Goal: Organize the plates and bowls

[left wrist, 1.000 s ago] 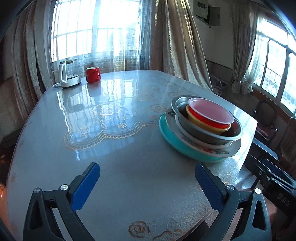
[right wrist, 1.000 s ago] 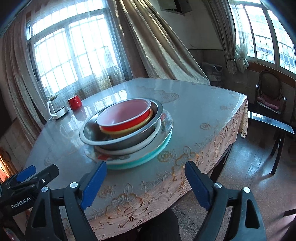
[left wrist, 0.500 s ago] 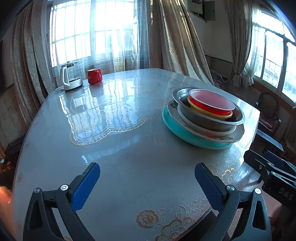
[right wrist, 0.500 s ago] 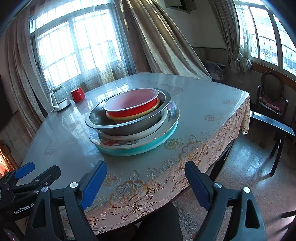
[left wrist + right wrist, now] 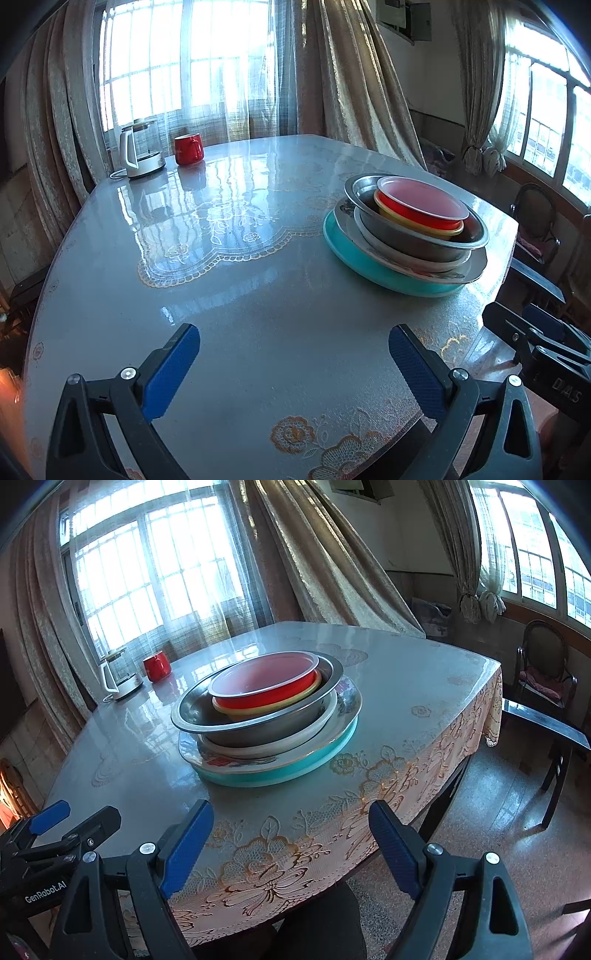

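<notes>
I am looking across a glossy table (image 5: 258, 302) covered with a lace-patterned cloth, in a room with tall curtained windows. Going left to right in the left wrist view, a white kettle (image 5: 135, 155) is standing at the far left corner of the table, and a red mug (image 5: 189, 148) is sitting just beside it. The middle of the table is lying bare and reflecting the window light. My left gripper (image 5: 293, 365) is hovering over the near edge with its blue-padded jaws spread wide and nothing between them. To the right of centre, the stack (image 5: 406, 229) of dishes is sitting near the table's right edge: a teal plate (image 5: 369, 266) at the bottom, a flowered plate (image 5: 332, 738) on it, then a white bowl (image 5: 295, 740), a steel bowl (image 5: 406, 240), a yellow bowl (image 5: 417, 227) and a red bowl (image 5: 421, 205) nested on top. At the far right of that view, part of my right gripper is showing beside the table edge. In the right wrist view, the left gripper is poking in at the lower left, the stack is sitting straight ahead, well apart from both tools, and my right gripper (image 5: 291, 840) is hanging over the cloth's draped near edge, its jaws also standing wide apart and gripping nothing. A dark chair (image 5: 543, 675) is standing by the right-hand window.
</notes>
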Demonstrator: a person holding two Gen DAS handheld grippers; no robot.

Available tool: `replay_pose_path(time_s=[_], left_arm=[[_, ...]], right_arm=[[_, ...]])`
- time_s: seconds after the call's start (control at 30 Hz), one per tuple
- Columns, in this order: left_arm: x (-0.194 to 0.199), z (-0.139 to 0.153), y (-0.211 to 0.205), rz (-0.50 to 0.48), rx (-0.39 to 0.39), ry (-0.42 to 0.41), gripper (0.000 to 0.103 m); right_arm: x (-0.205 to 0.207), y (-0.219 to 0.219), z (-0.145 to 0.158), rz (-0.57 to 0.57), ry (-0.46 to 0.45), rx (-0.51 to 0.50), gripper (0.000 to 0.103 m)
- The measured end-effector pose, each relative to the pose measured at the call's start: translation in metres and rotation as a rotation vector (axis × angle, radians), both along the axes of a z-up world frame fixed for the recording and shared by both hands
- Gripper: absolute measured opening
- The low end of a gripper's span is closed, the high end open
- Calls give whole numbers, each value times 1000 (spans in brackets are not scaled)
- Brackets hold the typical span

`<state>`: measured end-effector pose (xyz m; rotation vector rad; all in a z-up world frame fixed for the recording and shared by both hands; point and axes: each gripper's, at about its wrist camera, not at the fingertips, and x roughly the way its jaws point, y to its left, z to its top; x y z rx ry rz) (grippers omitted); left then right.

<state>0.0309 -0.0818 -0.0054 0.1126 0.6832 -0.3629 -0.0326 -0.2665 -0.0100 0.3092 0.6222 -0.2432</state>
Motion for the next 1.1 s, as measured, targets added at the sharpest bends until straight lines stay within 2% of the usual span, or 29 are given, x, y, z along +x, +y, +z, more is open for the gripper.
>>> replay_pose_path(time_s=[1.1], left_arm=[[-3,5,2,24,-24,-32,103]], right_arm=[[1,-3,-1,-9,9,-1,87]])
